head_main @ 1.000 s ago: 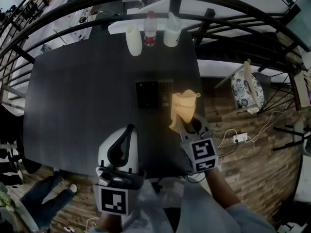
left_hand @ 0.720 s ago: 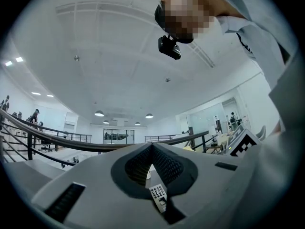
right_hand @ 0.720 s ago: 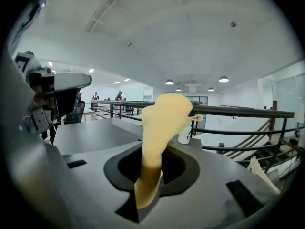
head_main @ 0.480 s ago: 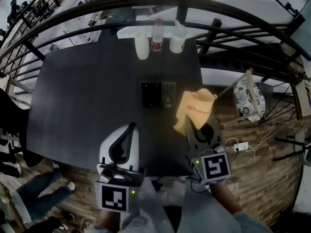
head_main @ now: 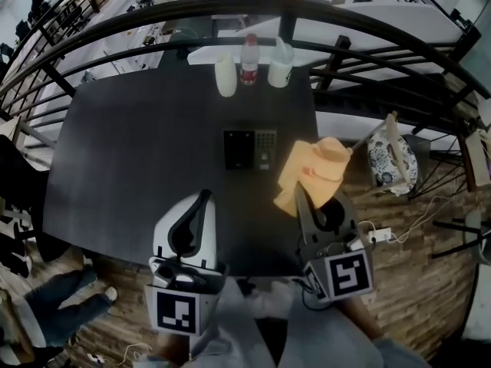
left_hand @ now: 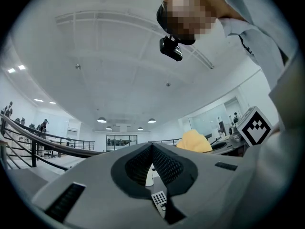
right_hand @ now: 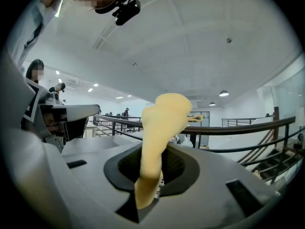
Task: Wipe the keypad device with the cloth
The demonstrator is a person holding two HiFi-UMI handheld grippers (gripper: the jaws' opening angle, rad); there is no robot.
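The black keypad device (head_main: 249, 149) lies flat near the middle of the dark table (head_main: 123, 167); its keys also show through the left gripper view as the keypad device (left_hand: 159, 199). My right gripper (head_main: 307, 194) is shut on a yellow cloth (head_main: 311, 171), held above the table's right edge, just right of and nearer than the device. That cloth (right_hand: 157, 142) stands up from between the jaws in the right gripper view. My left gripper (head_main: 201, 198) is shut and holds nothing, at the table's near edge, on my side of the device.
Two white cups (head_main: 225, 76) (head_main: 279, 68) and a red-labelled bottle (head_main: 248, 60) stand at the table's far edge. A black railing (head_main: 368, 37) curves behind and to the right. A patterned object (head_main: 387, 156) and cables (head_main: 383, 228) lie on the wooden floor right of the table.
The right gripper has carried the cloth a little rightward and farther out, past the table's right edge. The left gripper has stayed where it was.
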